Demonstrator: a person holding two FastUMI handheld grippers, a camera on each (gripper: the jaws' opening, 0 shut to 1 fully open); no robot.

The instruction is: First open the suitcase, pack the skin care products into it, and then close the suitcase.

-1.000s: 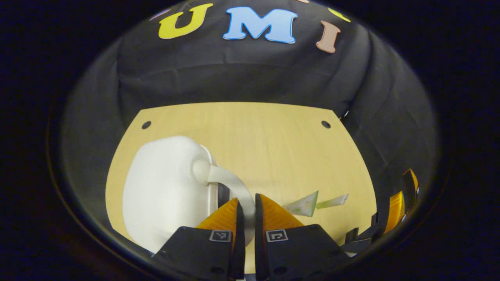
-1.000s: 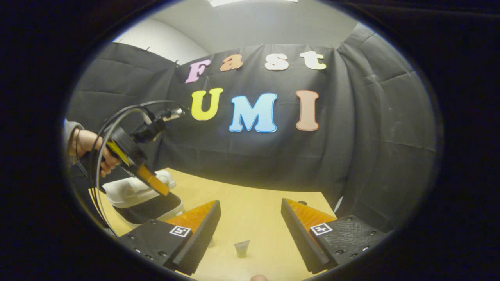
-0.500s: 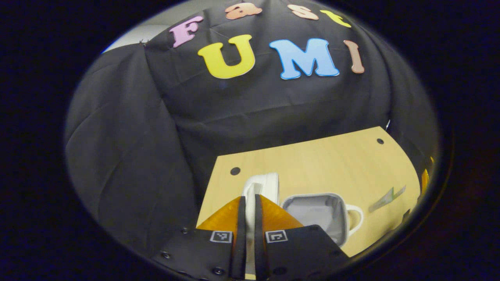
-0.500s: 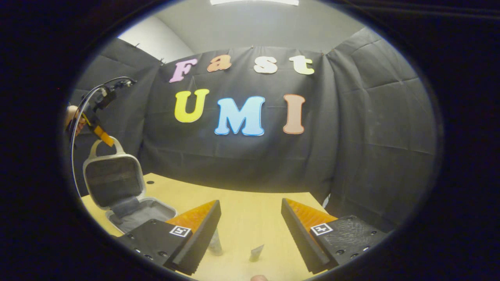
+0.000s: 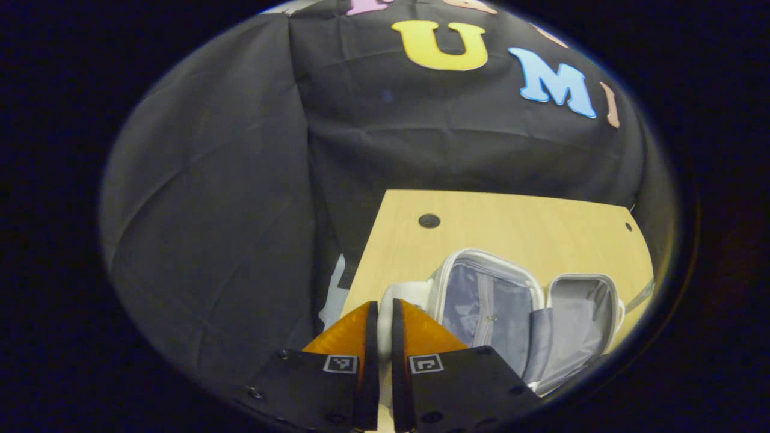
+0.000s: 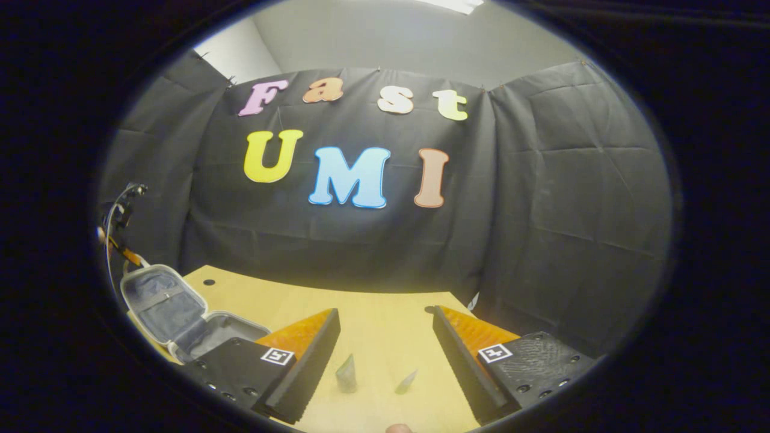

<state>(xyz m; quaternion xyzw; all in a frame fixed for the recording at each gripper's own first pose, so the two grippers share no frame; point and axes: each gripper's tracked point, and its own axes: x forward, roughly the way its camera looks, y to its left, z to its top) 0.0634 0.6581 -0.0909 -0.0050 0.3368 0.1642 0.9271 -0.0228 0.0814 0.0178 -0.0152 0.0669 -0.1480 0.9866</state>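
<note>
Left gripper view: the left gripper (image 5: 379,337) has its fingers clenched on the white handle (image 5: 391,297) of the suitcase (image 5: 511,307), which lies open on the wooden table (image 5: 511,219), lid half and base half side by side, grey lining exposed. Right gripper view: the right gripper (image 6: 385,343) hangs above the table with its fingers released, wide apart and empty. Between them on the tabletop lie two small skin care tubes (image 6: 347,374), close together, well apart from the suitcase, which sits at the far left with its lid tilted back. The left gripper appears small at that lid's handle.

Surface and room: light wood table with small dark holes (image 5: 429,220), black cloth walls behind, pale ceiling above.

Against half a second earlier: the lid stood upright then; it now leans back past vertical, nearer flat. The right gripper's opening is unchanged
</note>
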